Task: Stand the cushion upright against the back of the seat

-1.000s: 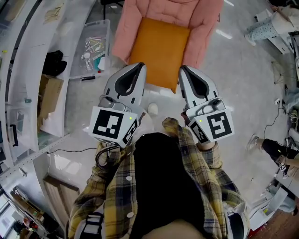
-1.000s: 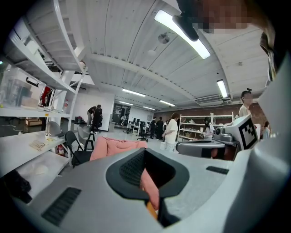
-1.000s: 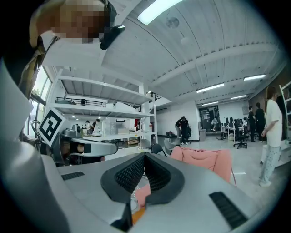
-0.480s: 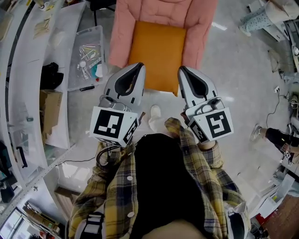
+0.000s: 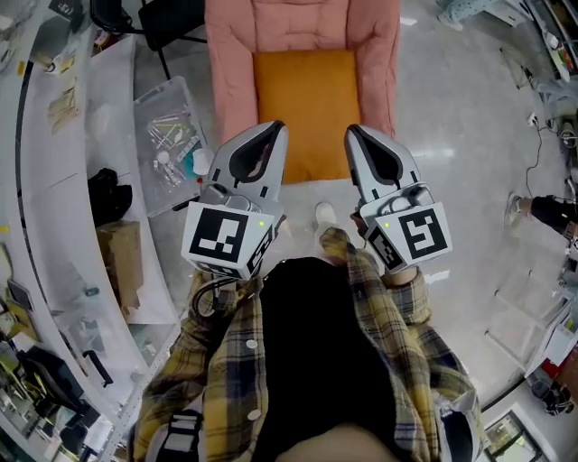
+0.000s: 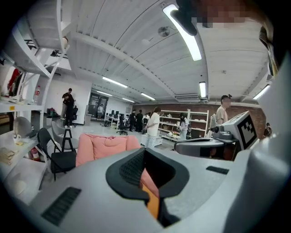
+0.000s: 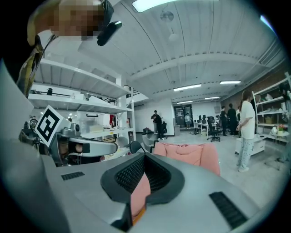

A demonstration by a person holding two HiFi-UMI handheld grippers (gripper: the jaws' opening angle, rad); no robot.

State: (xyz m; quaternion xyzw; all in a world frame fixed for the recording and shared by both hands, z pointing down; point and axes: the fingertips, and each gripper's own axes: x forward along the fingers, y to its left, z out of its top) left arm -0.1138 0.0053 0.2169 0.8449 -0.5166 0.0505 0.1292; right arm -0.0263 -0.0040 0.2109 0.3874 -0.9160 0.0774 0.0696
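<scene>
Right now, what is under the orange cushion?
The pink armchair: the orange cushion lies flat on its seat. Armrests and backrest show around it; the seat surface beneath is covered.

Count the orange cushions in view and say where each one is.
1. The orange cushion lies flat on the pink seat; others could be hidden off-frame.

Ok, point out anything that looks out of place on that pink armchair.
The orange cushion lies flat on the seat of the pink armchair instead of standing against its backrest. It sits square, and nothing looks torn or spilled. The left gripper and right gripper are both shut and hold nothing.
</scene>
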